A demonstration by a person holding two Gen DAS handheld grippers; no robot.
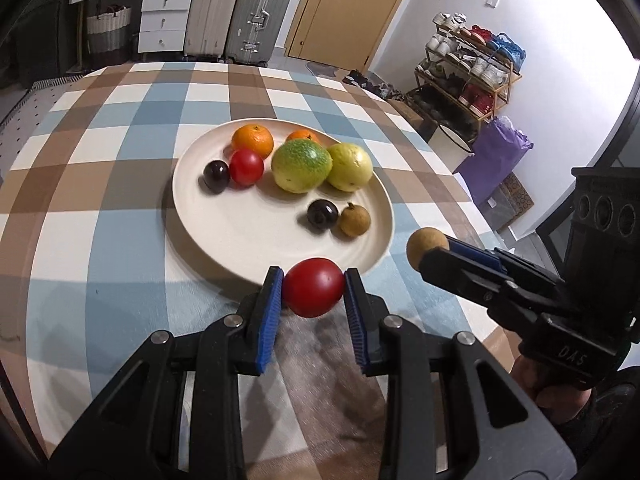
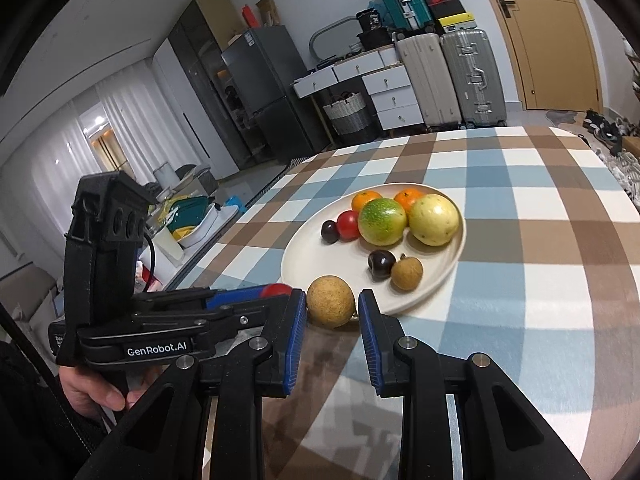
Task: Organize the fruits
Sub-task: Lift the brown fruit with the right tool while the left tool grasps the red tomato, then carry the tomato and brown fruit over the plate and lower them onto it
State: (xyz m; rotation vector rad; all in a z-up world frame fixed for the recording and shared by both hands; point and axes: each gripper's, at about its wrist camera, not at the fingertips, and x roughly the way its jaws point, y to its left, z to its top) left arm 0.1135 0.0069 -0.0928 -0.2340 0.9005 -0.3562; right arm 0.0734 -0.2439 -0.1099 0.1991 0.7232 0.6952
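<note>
My left gripper (image 1: pixel 314 288) is shut on a red tomato (image 1: pixel 314 287), held just above the near rim of the cream plate (image 1: pixel 248 240). My right gripper (image 2: pixel 332 308) is shut on a tan longan (image 2: pixel 330 301) beside the plate's (image 2: pixel 304 264) near edge; it also shows in the left wrist view (image 1: pixel 426 245). The plate holds two oranges (image 1: pixel 253 141), a green passion fruit (image 1: pixel 301 165), a yellow guava (image 1: pixel 349 166), a red tomato (image 1: pixel 246 167), two dark plums (image 1: pixel 216 176), and a brown longan (image 1: pixel 354 220).
The plate sits on a table with a blue, brown and white checked cloth (image 1: pixel 120 200). Suitcases (image 1: pixel 256 16), drawers and a door stand behind the table. A shoe rack (image 1: pixel 468 76) stands at the right. The person's hand (image 2: pixel 96 392) holds the left gripper.
</note>
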